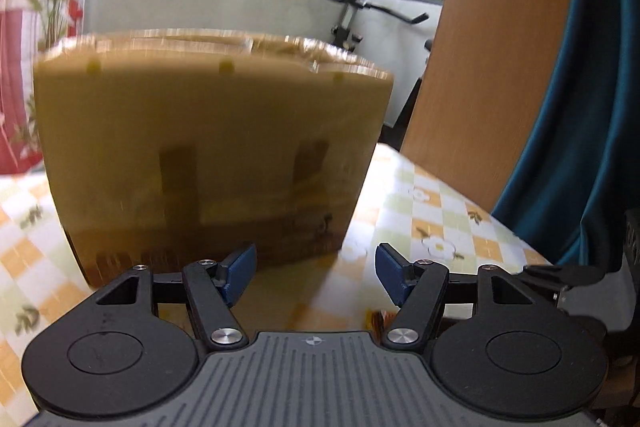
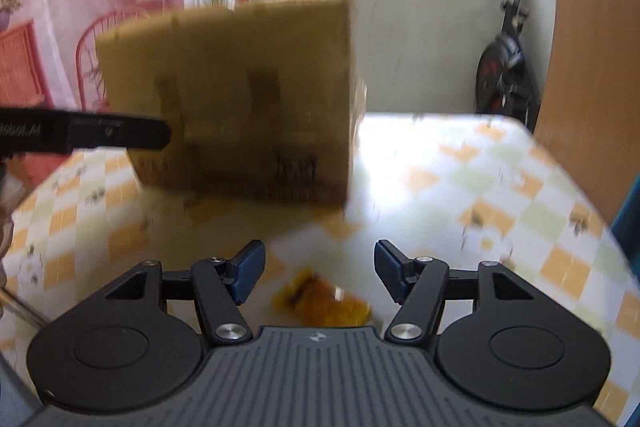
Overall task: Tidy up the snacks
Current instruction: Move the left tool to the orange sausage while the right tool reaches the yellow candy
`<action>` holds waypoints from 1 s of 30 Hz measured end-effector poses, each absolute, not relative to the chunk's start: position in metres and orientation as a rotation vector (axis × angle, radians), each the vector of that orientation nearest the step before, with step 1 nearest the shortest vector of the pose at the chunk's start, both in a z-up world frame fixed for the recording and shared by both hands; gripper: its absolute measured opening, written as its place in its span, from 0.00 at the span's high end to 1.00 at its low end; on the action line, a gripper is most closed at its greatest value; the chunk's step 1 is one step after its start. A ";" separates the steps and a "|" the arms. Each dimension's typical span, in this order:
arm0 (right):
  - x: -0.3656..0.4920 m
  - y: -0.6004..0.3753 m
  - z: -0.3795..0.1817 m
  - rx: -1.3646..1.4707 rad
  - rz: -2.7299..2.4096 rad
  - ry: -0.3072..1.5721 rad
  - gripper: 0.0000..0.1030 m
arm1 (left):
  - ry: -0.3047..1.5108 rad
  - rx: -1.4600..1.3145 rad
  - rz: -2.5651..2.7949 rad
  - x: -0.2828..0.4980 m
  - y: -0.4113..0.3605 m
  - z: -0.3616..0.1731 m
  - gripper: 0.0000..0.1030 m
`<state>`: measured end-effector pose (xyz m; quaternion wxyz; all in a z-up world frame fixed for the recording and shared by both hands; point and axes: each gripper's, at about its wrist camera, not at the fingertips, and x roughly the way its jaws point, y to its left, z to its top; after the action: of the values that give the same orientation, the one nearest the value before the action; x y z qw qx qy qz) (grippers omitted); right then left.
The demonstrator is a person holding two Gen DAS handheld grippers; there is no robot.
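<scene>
A brown cardboard box (image 1: 208,155) stands on the checked tablecloth, close in front of my left gripper (image 1: 316,273). That gripper is open, its blue pads (image 1: 240,273) apart with nothing between them. In the right wrist view the same box (image 2: 240,99) stands further off, blurred. A yellow-orange snack packet (image 2: 320,303) lies on the cloth just below my right gripper (image 2: 320,273), which is open and empty. A sliver of a packet (image 1: 378,319) shows under the left gripper. The left gripper's black body (image 2: 80,135) reaches in from the left edge beside the box.
The table (image 2: 480,195) has a yellow, green and white checked cloth with flowers. A wooden panel (image 1: 480,67) and a blue fabric (image 1: 580,107) stand at the right. An exercise bike (image 2: 508,67) stands beyond the table's far edge, under the windows.
</scene>
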<state>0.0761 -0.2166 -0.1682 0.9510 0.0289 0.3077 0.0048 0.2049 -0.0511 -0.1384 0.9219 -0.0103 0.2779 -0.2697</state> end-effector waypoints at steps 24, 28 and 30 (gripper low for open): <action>0.103 -0.187 -0.218 0.024 0.175 0.820 0.89 | 0.712 -0.148 -0.441 0.195 -0.019 -0.201 0.36; 0.132 -0.167 -0.220 0.023 0.237 0.812 0.89 | 0.720 -0.170 -0.402 0.199 -0.009 -0.200 0.41; 0.140 -0.155 -0.222 0.001 0.273 0.804 0.89 | 0.718 -0.176 -0.394 0.200 -0.005 -0.200 0.42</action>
<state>0.1400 -0.1546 -0.2217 0.9113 0.0007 0.3898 0.1326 0.1998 -0.0054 -0.2001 0.9135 -0.0856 0.3486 -0.1915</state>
